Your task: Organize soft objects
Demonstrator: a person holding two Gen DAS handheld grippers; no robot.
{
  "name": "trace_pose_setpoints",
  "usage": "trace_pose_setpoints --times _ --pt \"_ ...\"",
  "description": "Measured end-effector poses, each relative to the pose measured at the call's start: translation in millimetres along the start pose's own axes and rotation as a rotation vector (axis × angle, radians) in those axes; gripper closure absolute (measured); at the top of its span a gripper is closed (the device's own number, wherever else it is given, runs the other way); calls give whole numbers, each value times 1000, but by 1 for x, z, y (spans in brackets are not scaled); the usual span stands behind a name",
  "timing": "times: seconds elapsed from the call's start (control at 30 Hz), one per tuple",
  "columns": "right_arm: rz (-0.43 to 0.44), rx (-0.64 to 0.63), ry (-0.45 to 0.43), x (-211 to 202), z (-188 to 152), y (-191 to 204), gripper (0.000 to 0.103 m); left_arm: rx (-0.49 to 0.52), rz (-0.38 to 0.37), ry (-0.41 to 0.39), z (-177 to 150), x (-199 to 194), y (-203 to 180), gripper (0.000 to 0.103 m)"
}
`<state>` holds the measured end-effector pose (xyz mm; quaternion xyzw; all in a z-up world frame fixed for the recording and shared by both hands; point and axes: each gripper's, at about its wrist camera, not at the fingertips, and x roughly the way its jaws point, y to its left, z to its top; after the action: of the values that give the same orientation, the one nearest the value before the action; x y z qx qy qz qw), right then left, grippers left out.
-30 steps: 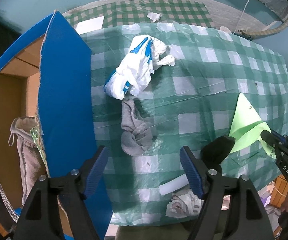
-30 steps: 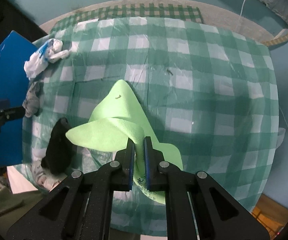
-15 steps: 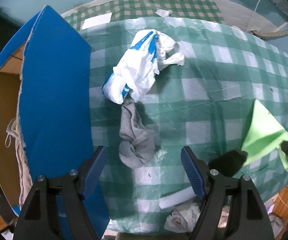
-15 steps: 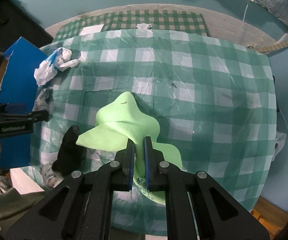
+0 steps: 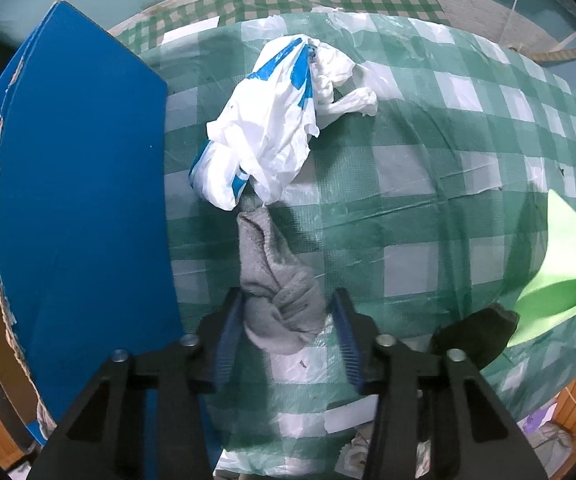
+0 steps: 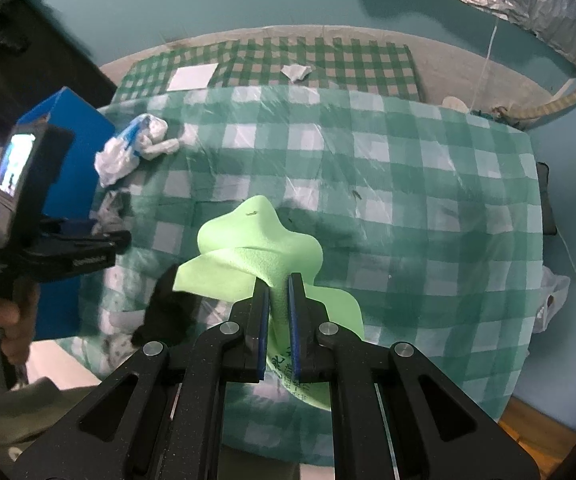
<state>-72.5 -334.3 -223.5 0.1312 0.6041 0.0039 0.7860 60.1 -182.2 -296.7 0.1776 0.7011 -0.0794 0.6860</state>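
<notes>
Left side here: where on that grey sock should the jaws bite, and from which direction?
Take the grey sock at its bunched, knotted end, coming straight down from above. That end is the thickest lump and lies clear of the white and blue plastic bag touching its thin far end. The left gripper already straddles that lump, one pad either side, jaws closing.

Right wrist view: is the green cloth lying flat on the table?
No. The right gripper is shut on the green cloth and holds it bunched and lifted above the checked tablecloth.
</notes>
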Motion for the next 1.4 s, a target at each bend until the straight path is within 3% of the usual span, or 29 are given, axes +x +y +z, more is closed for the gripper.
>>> trace_pose_setpoints --times 0.7,0.87,0.9,0.93,1.0,1.03,1.4 --pt "13 -25 -68 -33 14 22 95 56 -55 -90 -28 -52 25 66" --pt "33 -19 -32 -29 18 22 95 53 -63 -113 -32 -67 31 66" --pt "24 -20 -11 -24 19 22 85 53 -65 -114 -33 -68 32 66" --pt "4 -29 7 -18 19 22 64 52 -67 -114 -34 -69 33 66" --pt "-27 -68 19 -9 20 25 46 51 -66 -115 -36 -70 33 66" --pt "-38 -87 22 -4 21 26 43 51 -65 -115 -31 -66 34 66" --pt "-103 -174 136 53 16 21 40 34 -62 -115 -36 -68 41 65"
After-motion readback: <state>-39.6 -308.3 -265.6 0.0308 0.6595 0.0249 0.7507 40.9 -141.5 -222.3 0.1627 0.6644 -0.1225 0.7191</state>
